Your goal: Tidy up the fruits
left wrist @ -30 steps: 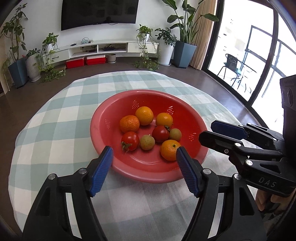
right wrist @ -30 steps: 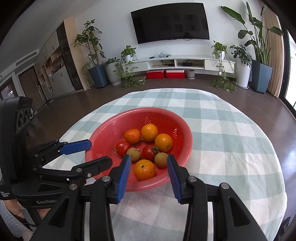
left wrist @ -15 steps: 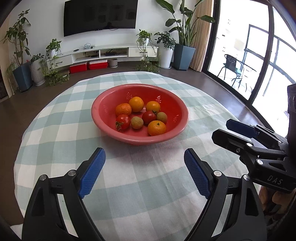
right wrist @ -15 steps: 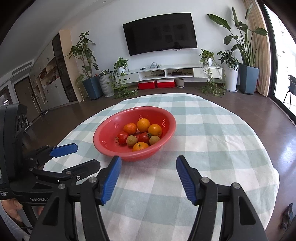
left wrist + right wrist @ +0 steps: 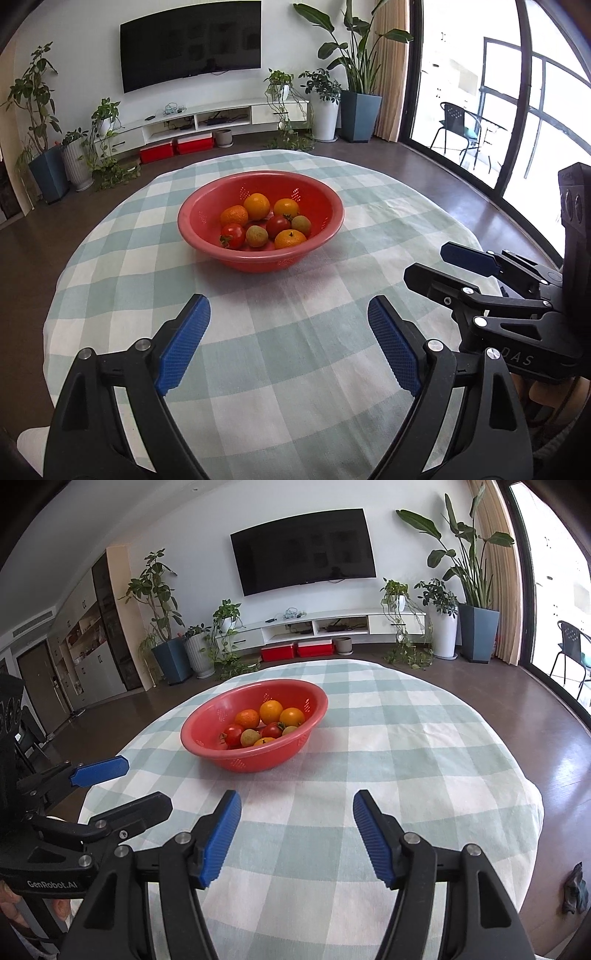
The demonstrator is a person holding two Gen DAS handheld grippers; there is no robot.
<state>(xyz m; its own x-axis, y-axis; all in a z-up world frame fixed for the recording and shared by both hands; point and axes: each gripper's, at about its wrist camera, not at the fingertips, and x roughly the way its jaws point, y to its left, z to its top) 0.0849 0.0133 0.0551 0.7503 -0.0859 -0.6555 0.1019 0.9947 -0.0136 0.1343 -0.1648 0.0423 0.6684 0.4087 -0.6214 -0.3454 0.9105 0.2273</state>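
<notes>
Checked tablecloth point(image 5: 295, 369), upright round colander point(image 5: 258, 258)

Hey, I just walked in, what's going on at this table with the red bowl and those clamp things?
A person is holding a two-finger gripper in each hand over a round table with a checked cloth. The left gripper and the right gripper are both open and empty, short of a red bowl. The bowl holds all the fruit in view: four oranges, two tomatoes and two small greenish fruits. None lies on the cloth.
</notes>
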